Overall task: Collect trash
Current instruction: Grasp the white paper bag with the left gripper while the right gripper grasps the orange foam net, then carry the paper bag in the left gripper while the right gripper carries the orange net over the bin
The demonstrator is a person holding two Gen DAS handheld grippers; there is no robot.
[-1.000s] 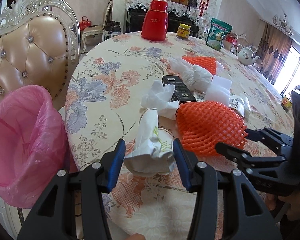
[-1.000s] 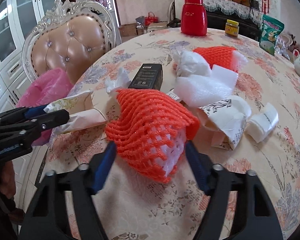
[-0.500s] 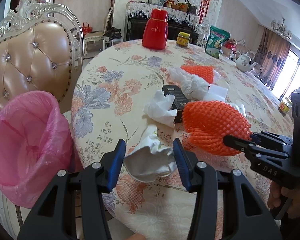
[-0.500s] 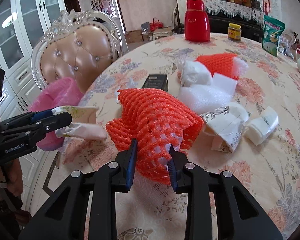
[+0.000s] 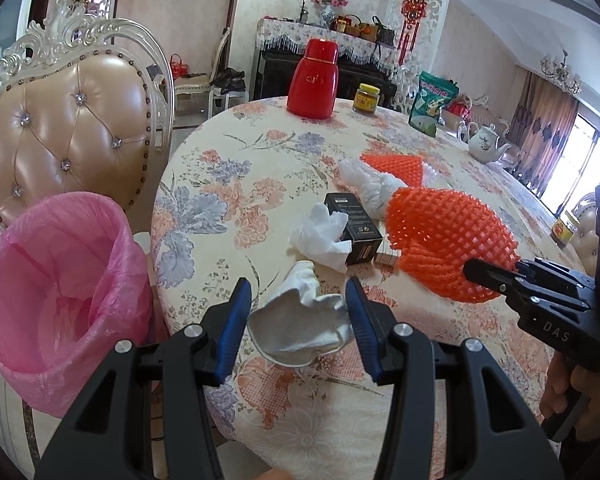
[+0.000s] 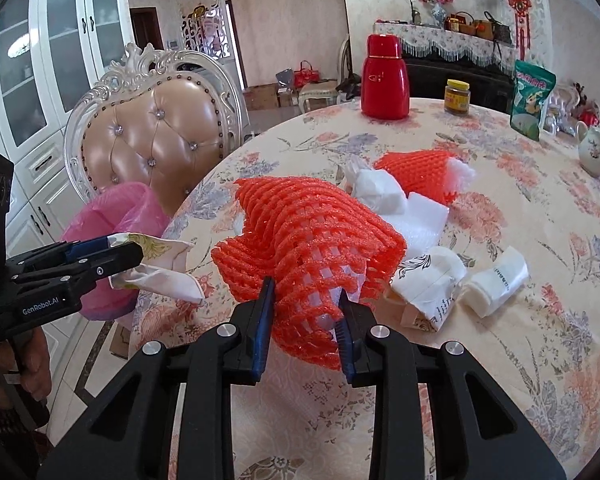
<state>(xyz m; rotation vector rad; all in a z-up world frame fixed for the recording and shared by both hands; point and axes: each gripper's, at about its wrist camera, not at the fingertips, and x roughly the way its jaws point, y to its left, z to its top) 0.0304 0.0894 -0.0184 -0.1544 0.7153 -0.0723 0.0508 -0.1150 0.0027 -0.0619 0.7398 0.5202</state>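
Note:
My left gripper point(image 5: 298, 308) is shut on a crumpled paper cup point(image 5: 300, 328), held above the table's near edge; the cup point(image 6: 156, 264) also shows at the left of the right wrist view. My right gripper point(image 6: 306, 312) is shut on an orange foam net point(image 6: 308, 236), lifted off the floral table point(image 6: 520, 360). That net point(image 5: 444, 236) hangs at the right of the left wrist view. A bin with a pink bag point(image 5: 56, 284) stands open below the table's left side, by the chair.
On the table lie a crumpled tissue point(image 5: 324, 236), a black box point(image 5: 354, 228), a second orange net point(image 6: 420, 172), white foam sheets point(image 6: 416, 216) and paper wrappers point(image 6: 492, 276). A red flask point(image 6: 384, 76), a jar point(image 6: 457, 97), a green bag and a teapot stand at the far side. A padded chair point(image 5: 68, 132) is at the left.
My right gripper closed on the orange net and lifted it off the table. My left gripper rose slightly with the paper cup still in it.

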